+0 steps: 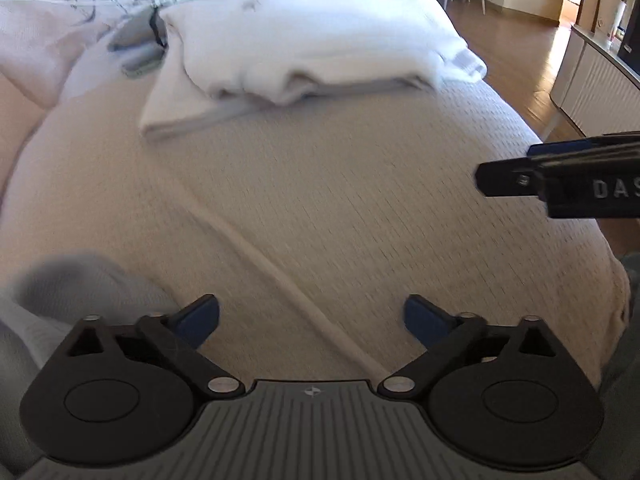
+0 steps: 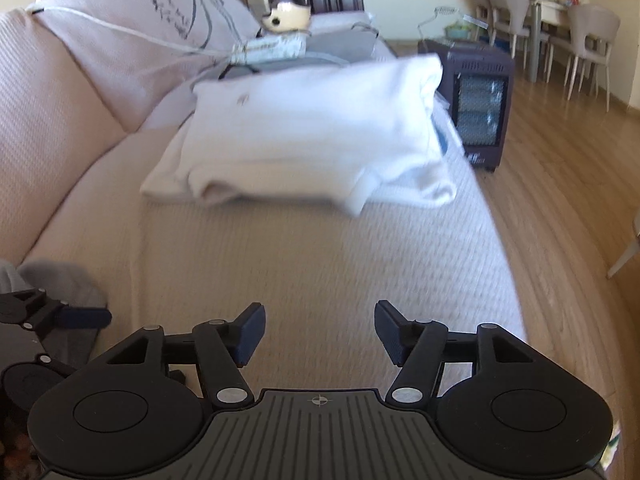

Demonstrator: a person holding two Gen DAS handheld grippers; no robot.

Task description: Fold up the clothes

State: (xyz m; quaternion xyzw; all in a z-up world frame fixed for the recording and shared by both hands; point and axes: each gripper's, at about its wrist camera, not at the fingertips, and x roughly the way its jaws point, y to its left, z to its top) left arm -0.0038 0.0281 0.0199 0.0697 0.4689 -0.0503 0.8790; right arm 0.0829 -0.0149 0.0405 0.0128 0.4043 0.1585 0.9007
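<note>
One stack of folded white clothes (image 1: 304,40) (image 2: 312,128) lies toward the far end of the sofa seat (image 1: 320,200) (image 2: 320,248), its right side reaching the front edge. One grey garment (image 1: 80,284) (image 2: 52,280) lies at the near left corner. Two grippers hover over the bare near seat: left gripper (image 1: 312,318) (image 2: 86,316) spread wide, empty; right gripper (image 2: 320,332) (image 1: 486,182) spread wide, empty. One backrest cushion (image 2: 132,24) stands along the rear edge.

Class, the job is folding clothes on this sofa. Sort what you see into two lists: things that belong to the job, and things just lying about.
Belongs to the job:
folded white garments
grey garment
left gripper, jaws open
right gripper, jaws open

Just lying about:
patterned cushion
heater
dining chairs
</note>
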